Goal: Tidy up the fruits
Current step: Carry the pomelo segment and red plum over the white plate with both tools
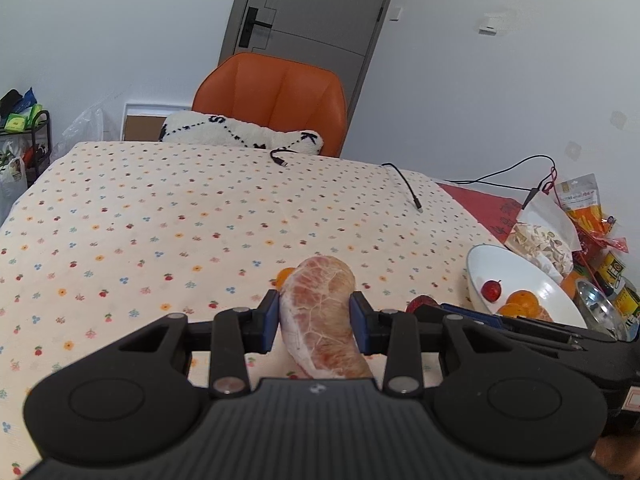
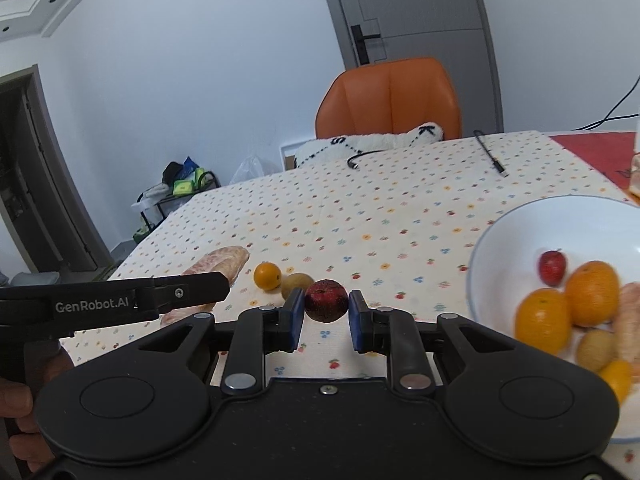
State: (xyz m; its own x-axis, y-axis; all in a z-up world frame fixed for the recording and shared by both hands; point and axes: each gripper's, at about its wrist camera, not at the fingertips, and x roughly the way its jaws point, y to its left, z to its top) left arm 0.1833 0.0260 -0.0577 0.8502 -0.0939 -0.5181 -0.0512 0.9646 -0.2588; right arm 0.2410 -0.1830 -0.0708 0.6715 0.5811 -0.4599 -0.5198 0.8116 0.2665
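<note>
Fruit on a floral-clothed bench (image 1: 160,216), orange chair (image 1: 276,96) and grey door (image 1: 320,8) behind.
Left gripper (image 1: 314,314) clamps a pomelo segment (image 1: 320,316); right gripper (image 2: 323,316) seemingly brackets a dark red fruit (image 2: 326,300), contact unclear.

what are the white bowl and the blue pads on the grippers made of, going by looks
White bowl: probably glazed ceramic, as it is glossy and smooth with a thin bluish rim, though melamine would look similar. Blue pads: matte and dull with no shine, so likely rubber or soft plastic facing set on the black hard-plastic fingers of the right gripper.
</note>
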